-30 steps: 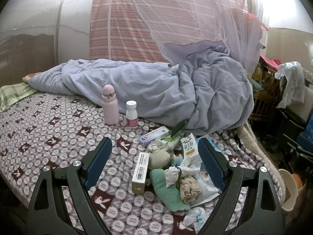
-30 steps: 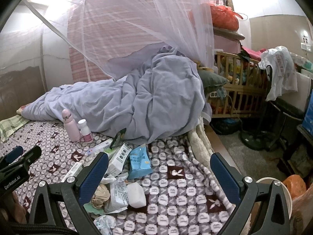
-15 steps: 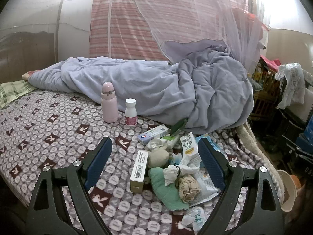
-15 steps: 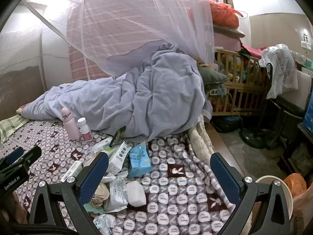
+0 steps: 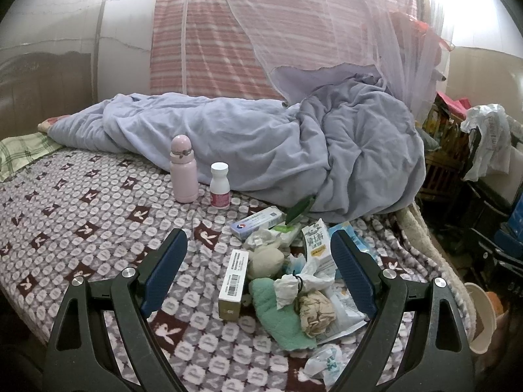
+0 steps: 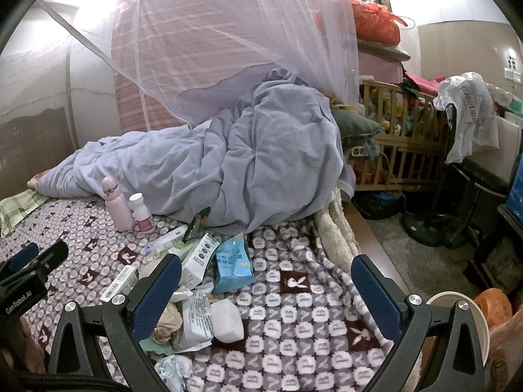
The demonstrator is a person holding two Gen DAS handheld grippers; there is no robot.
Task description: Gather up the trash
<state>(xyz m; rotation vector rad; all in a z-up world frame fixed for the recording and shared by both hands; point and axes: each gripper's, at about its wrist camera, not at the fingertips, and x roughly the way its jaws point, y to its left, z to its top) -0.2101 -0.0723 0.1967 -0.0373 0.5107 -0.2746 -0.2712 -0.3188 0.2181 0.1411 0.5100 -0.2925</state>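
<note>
Both cameras have crept a little closer to the bed, so the trash pile (image 5: 287,281) looks a bit bigger and sits lower in the left view than it did a second ago. Nothing in the pile has moved. That tells me the picking up has not started yet; the person is only getting near.

The left gripper (image 5: 258,272) hangs over the pile with its jaws spread wide and nothing between them. The right gripper (image 6: 266,294) is also spread wide and holds nothing. It hangs over the bare blanket (image 6: 294,313), just right of the pile.

The trash lies in a heap near the edge of the bed. I see a long box (image 5: 232,284), a brown paper wad (image 5: 316,310), a white tissue (image 5: 291,289), a green cloth (image 5: 278,313), a milk carton (image 5: 316,241) and a blue snack bag (image 6: 232,263). A pink bottle (image 5: 183,173) and a small white bottle (image 5: 219,185) stand apart from the heap, beside the quilt (image 5: 294,150). They stand where they stood before.

A white bin (image 6: 470,323) shows at the right edge, down beside the bed. I think the trash should go there.
</note>
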